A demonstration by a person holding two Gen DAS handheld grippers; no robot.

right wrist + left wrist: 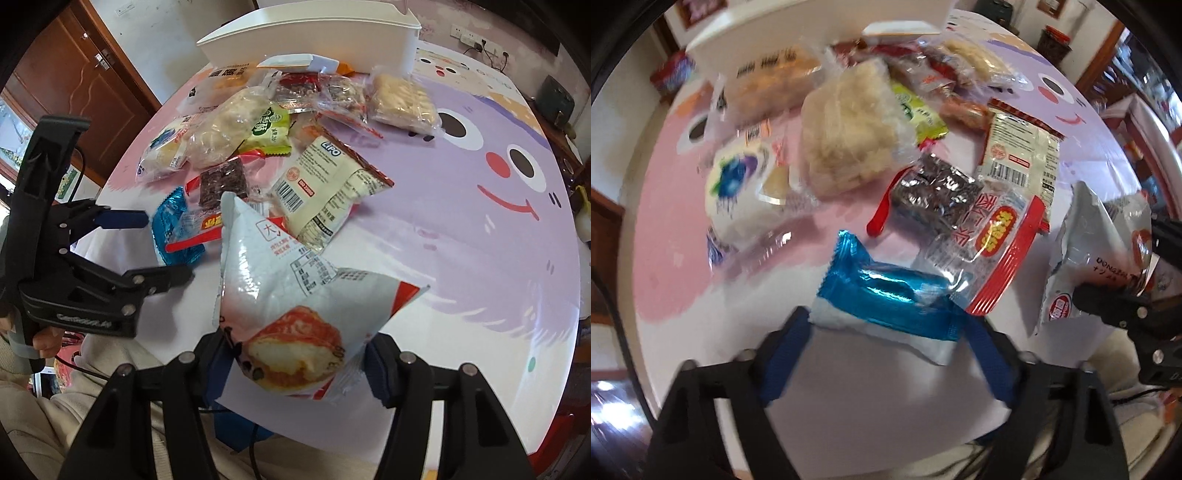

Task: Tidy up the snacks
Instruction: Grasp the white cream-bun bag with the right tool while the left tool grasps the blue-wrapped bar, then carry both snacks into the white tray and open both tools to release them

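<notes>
Lilac and pink cartoon-face cloth covers the tabletop (480,258); a heap of wrapped snacks lies on its left-centre part. At the far edge stands a white plastic bin (314,33), long side toward the cameras, with a small white tray (295,61) leaning just in front of it.

Right claw (295,363): clenched on the lower end of a grey-white bread bag (295,288) with a red corner and a picture of a pastry. The bag stands up between the two fingers and is lifted off the tabletop, nearer the camera than the heap. In the left wrist view the same bag (1097,258) hangs at the right edge, held by the right claw (1108,299).

Left claw (886,332): blue-padded fingers (790,354) spread on either side of a blue foil packet (886,295), whose white near end lies between them. The fingers look close to its ends; contact cannot be confirmed. The packet rests on the tabletop (683,258). From the right wrist view the left claw (162,251) stands with jaws apart beside the blue foil packet (173,229).

Heap, largest first: clear bag of pale puffed cakes (849,133); cream LIPO packet (325,188), barcode up; clear red-edged wrapper with a dark seaweed-like block (934,188), overlapping the blue packet's far end; white bun wrapper with blue print (735,184); green packet (267,129).
</notes>
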